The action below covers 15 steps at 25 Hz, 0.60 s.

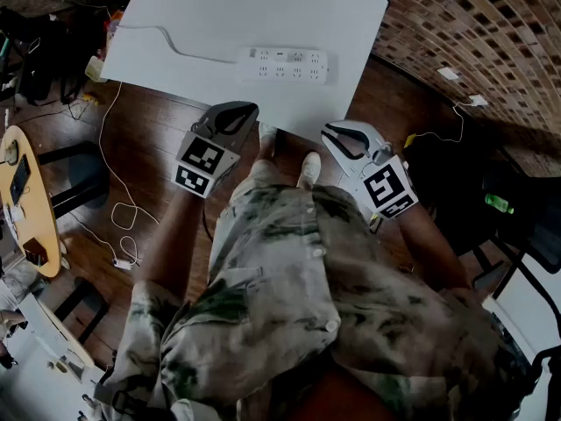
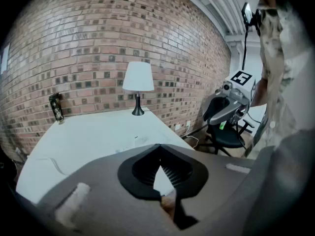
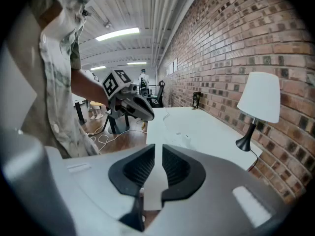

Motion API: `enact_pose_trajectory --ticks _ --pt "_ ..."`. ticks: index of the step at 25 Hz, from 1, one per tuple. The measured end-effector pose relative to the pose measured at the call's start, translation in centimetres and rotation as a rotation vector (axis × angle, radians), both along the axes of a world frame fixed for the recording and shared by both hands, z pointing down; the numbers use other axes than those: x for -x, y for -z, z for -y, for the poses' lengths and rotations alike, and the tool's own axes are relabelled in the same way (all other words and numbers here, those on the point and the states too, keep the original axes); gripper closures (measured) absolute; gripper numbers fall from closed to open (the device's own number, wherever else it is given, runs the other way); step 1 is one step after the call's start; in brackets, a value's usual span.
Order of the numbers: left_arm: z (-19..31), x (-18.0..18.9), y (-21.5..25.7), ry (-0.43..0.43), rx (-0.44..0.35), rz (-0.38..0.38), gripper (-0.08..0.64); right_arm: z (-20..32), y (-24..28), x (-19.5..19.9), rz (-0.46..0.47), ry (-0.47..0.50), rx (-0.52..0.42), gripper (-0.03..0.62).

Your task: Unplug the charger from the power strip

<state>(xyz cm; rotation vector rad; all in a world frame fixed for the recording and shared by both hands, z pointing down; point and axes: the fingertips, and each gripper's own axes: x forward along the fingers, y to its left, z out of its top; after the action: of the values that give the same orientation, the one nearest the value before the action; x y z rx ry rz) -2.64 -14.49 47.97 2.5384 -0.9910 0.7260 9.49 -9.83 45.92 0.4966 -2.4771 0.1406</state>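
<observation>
A white power strip (image 1: 285, 65) lies on the white table (image 1: 210, 7), and its cord (image 1: 166, 42) runs off to the left. I cannot make out a charger in its sockets. Both grippers hang off the table's near edge, above the wooden floor. My left gripper (image 1: 250, 108) is shut, with its tips touching and nothing between them. My right gripper (image 1: 326, 130) is open by a narrow slit and also holds nothing. The strip shows faintly beyond the left jaws (image 2: 133, 141) and beyond the right jaws (image 3: 183, 137). Each gripper appears in the other's view.
A lamp (image 2: 138, 82) stands at the table's far side by the brick wall (image 1: 473, 33), and a dark bottle (image 2: 56, 107) at another corner. A black office chair (image 2: 229, 132) is to my right. Loose cables (image 1: 118, 200) lie on the floor beside a round wooden table (image 1: 26, 200).
</observation>
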Motion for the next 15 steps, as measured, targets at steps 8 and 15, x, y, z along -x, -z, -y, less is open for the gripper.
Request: enact_pose_trajectory --ticks 8,15 --pt "8.4 0.7 -9.0 -0.275 0.071 0.165 0.558 8.6 -4.2 5.1 -0.204 0.042 -0.038 0.506" --pt "10.4 -1.6 -13.0 -0.463 0.177 0.201 0.56 14.6 -8.6 8.2 -0.395 0.138 -0.054 0.495"
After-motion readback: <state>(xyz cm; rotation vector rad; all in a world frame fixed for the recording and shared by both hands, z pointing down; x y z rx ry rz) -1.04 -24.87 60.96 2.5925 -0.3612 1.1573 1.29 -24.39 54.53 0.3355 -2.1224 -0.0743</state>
